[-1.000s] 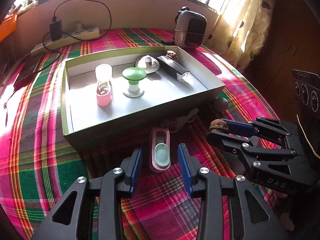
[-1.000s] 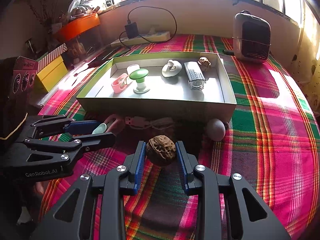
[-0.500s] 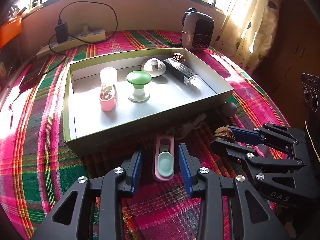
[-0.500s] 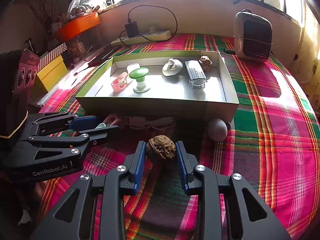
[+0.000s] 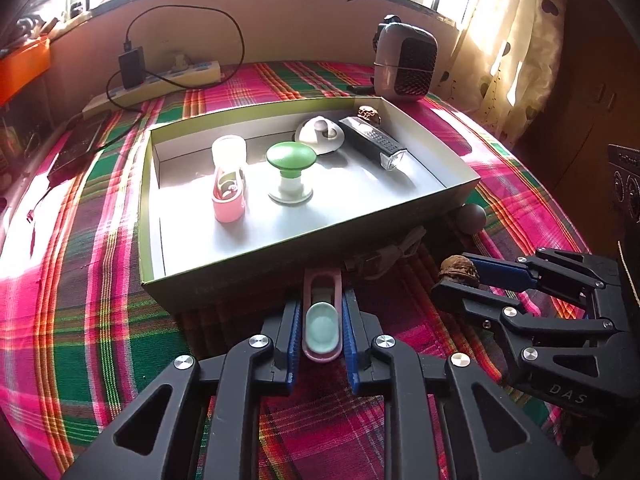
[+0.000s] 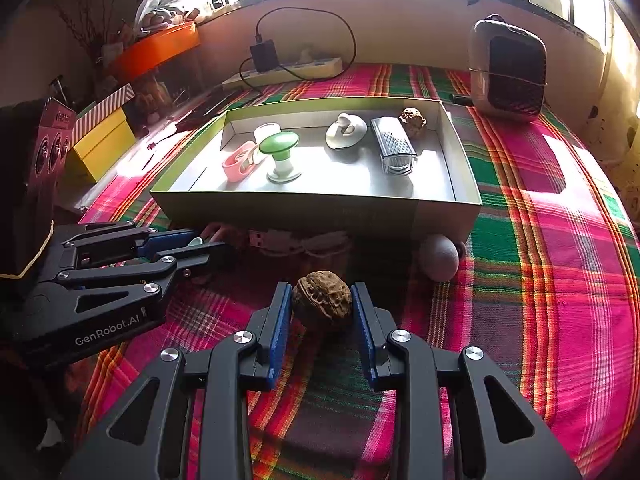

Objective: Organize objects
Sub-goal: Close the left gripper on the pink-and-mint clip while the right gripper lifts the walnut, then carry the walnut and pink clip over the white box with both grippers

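So both grippers are sitting low over the plaid cloth (image 5: 80, 280), just in front of the near wall of the open box (image 5: 248, 268).

Over on the left, the left gripper (image 5: 320, 332) is closing its jaws around a pink clip with a pale green pad (image 5: 321, 326). The blue pads are hugging both long sides of it, and the clip's far tip is poking right up against the box's near wall, so there's basically no room forward there. To the left of that gripper the cloth is lying wide open all the way to the table edge.

Between the two grippers a white cable (image 6: 296, 240) is bunching up against the foot of the box.

On the right, the right gripper (image 6: 322, 308) is pinching a walnut (image 6: 322, 300) between its pads, a little back from the box wall. A grey ball (image 6: 439, 258) is resting just beside the box's near right corner, close to that gripper's right side. Past it the cloth is running clear toward the right edge.

Inside the box, left to right: a pink clip thing (image 6: 240, 165), a green knob (image 6: 279, 154), a white round piece (image 6: 346, 131), a grater (image 6: 394, 150) and another walnut (image 6: 413, 120) in the far right corner. The near half of the box floor is staying bare.
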A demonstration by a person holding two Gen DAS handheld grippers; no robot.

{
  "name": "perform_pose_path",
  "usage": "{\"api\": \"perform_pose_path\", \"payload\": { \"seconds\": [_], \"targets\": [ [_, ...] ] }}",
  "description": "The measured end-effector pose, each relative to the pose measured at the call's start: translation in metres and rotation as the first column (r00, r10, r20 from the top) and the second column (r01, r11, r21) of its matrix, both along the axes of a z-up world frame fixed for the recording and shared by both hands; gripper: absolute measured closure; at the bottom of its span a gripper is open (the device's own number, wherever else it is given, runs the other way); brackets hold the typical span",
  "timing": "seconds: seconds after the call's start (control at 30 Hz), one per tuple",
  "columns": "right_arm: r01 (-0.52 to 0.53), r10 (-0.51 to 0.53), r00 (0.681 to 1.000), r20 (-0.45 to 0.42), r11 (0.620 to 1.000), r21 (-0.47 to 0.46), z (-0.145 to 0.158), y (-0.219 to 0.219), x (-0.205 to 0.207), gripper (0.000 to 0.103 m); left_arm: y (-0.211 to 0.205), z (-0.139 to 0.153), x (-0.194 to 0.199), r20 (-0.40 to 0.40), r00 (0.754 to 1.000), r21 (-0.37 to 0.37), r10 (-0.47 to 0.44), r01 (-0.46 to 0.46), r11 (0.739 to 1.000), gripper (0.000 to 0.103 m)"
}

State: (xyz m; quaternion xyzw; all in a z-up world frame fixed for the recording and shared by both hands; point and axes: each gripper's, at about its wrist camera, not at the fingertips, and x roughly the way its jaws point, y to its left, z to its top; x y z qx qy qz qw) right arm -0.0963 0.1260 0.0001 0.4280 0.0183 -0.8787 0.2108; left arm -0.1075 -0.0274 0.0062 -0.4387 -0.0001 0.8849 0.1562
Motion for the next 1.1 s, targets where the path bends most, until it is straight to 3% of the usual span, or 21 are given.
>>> {"api": "perform_pose_path", "payload": {
  "seconds": [0.73, 1.1],
  "targets": [
    [-0.003, 0.003, 1.0, -0.007, 1.0, -0.002, 0.002, -0.002, 0.002, 0.072, -0.003, 0.002, 0.005, -0.003, 1.0, 0.014, 0.003, -0.003, 1.0, 0.087],
    [-0.012, 0.011, 0.999, -0.035, 1.0, -0.025, 0.016, -0.003, 0.0, 0.072, -0.01, 0.02, 0.015, -0.036, 0.999, 0.022, 0.01, -0.009, 1.0, 0.087]
  ]
}}
